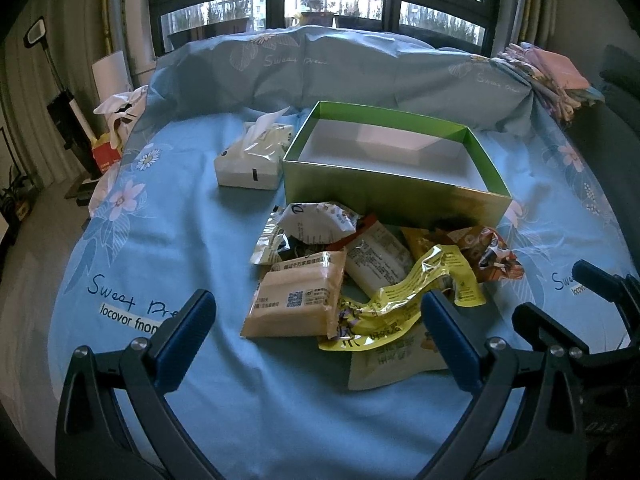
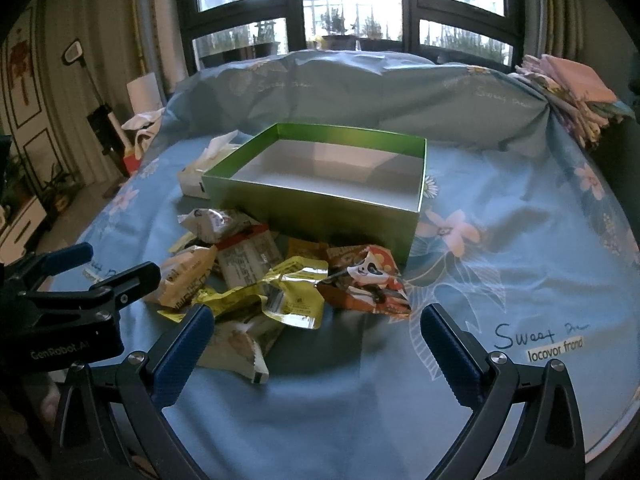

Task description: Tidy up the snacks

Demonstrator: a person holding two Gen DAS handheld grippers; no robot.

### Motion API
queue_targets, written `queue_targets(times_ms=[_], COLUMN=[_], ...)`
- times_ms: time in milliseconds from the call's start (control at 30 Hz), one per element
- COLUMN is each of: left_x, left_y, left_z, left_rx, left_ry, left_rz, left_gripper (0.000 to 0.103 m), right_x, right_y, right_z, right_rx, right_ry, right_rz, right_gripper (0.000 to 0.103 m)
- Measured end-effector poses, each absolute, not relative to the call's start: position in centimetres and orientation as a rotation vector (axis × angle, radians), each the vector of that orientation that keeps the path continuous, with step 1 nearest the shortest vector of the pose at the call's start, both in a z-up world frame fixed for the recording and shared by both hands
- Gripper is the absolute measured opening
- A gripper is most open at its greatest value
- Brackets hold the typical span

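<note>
A pile of snack packets lies on the blue bedsheet in front of an empty green box point(image 1: 384, 194) point(image 2: 320, 216). The pile holds a beige packet point(image 1: 296, 300), a yellow foil packet point(image 1: 404, 300) point(image 2: 296, 292), a white wrapped snack point(image 1: 320, 220) point(image 2: 212, 222) and an orange panda packet point(image 1: 492, 254) point(image 2: 368, 280). My left gripper point(image 1: 316, 320) is open and empty, just short of the pile. My right gripper point(image 2: 316, 332) is open and empty near the panda packet. Each gripper also shows in the other's view, the right point(image 1: 576, 304) and the left point(image 2: 88, 276).
A white tissue pack point(image 1: 252, 156) point(image 2: 200, 176) sits left of the box. A rolled blue quilt point(image 1: 360, 68) lies behind it, with folded clothes point(image 1: 552, 76) at the back right. The bed's left edge drops to the floor, where a red box point(image 1: 106, 156) stands.
</note>
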State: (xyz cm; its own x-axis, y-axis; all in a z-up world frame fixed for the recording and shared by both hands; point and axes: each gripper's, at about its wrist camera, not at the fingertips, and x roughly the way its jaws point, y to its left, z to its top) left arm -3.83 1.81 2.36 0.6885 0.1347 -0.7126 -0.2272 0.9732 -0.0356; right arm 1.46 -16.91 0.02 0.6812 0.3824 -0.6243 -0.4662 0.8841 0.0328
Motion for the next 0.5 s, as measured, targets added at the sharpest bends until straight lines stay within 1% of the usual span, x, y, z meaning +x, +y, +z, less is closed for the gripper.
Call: queue_targets(times_ms=[333, 500], left_x=[-3.68, -3.48], left_y=[1.74, 1.75], left_z=[2.28, 2.04], left_rx=[-0.125, -0.126], left_ry=[0.793, 0.798], left_rz=[0.195, 0.194], left_gripper=[0.103, 0.103], right_x=[1.61, 1.57], right_y=[-16.90, -16.90], right_z=[0.11, 0.14], right_rx=[-0.129, -0.123], right_ry=[0.737, 0.730], right_rz=[0.479, 0.482], right_gripper=[0.103, 0.103])
